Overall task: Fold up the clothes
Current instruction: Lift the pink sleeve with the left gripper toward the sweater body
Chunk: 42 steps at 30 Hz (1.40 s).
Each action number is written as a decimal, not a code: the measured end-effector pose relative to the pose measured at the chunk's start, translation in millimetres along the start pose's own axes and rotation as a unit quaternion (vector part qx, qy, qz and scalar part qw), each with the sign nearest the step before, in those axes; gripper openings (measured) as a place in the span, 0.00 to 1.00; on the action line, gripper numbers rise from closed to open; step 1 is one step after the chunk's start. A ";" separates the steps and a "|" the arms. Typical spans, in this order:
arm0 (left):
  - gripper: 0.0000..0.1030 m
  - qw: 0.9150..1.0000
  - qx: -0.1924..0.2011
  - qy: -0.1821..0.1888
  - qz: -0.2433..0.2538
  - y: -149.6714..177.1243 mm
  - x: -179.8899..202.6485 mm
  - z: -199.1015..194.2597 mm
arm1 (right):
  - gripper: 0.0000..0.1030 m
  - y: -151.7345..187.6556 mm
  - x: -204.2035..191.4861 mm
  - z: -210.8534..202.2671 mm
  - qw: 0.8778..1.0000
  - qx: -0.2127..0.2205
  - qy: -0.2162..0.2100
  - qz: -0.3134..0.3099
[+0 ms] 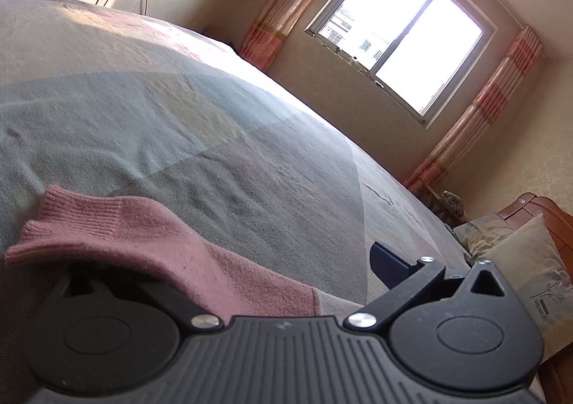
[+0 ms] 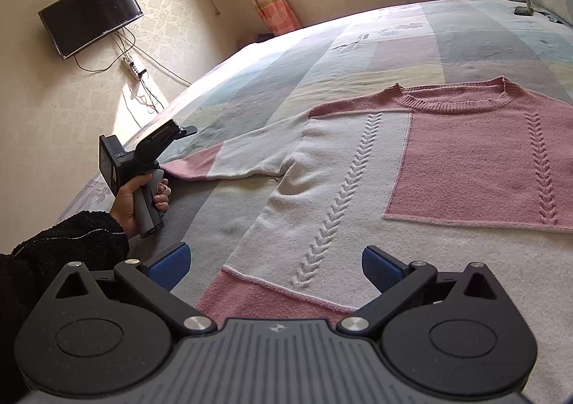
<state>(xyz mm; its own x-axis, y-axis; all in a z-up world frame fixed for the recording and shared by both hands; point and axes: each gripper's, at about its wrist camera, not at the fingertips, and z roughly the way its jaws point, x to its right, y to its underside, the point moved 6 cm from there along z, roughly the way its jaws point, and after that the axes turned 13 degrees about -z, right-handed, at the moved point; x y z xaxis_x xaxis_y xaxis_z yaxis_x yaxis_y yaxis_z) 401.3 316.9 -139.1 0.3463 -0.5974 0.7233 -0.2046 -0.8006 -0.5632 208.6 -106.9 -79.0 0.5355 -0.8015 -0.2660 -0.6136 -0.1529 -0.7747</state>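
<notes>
A pink and cream knit sweater (image 2: 358,160) lies flat on the bed, its neck at the far right and its hem toward me. My right gripper (image 2: 275,260) hovers open just above the hem, blue pads (image 2: 170,262) spread wide on either side of the cable-knit stripe. A hand (image 2: 138,200) holds my left gripper (image 2: 181,130) at the end of the sweater's left sleeve (image 2: 200,162). In the left wrist view, the pink ribbed cuff (image 1: 107,235) is draped over one finger and hides it. The left gripper (image 1: 250,260) is open, and its other finger (image 1: 390,264) stands clear.
The bed has a pastel patchwork cover (image 2: 412,46). Pillows (image 1: 526,260) and a wooden headboard (image 1: 537,214) lie at one end, with a small dark object (image 2: 523,11) beside them. A wall TV (image 2: 89,15) with dangling cables, a window (image 1: 404,35) and striped curtains stand beyond the bed.
</notes>
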 end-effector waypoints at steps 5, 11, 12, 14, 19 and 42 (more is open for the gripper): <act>0.99 1.000 0.004 0.025 0.004 -2.5 20.3 -6.9 | 1.00 0.3 0.3 0.2 1.000 0.000 -0.002 -0.001; 0.99 0.998 0.009 0.055 0.010 -5.3 44.8 -15.3 | 1.00 1.2 -5.2 -0.4 1.000 -0.005 0.007 -0.029; 0.99 0.998 0.009 0.057 0.012 -5.0 49.7 -15.3 | 1.00 1.9 -6.2 -0.2 0.999 -0.007 0.008 -0.034; 0.99 0.998 0.007 0.060 0.016 -4.7 59.9 -15.3 | 1.00 3.7 -8.0 1.0 0.999 -0.015 0.008 -0.042; 0.99 0.997 -0.005 0.067 0.023 0.7 84.4 -14.6 | 1.00 8.8 -6.2 3.0 0.998 -0.039 0.011 -0.052; 0.99 0.992 -0.064 0.093 0.054 54.5 217.4 -17.2 | 1.00 20.5 40.5 -50.5 0.997 -0.054 0.059 -0.014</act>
<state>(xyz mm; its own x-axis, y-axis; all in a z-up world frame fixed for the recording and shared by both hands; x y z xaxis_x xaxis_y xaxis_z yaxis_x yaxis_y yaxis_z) 449.7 142.6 -5.7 0.1430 -0.6693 0.7291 -0.3504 -0.7232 -0.5951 188.3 -171.7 -76.7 0.4852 -0.8574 -0.1718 -0.6618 -0.2316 -0.7130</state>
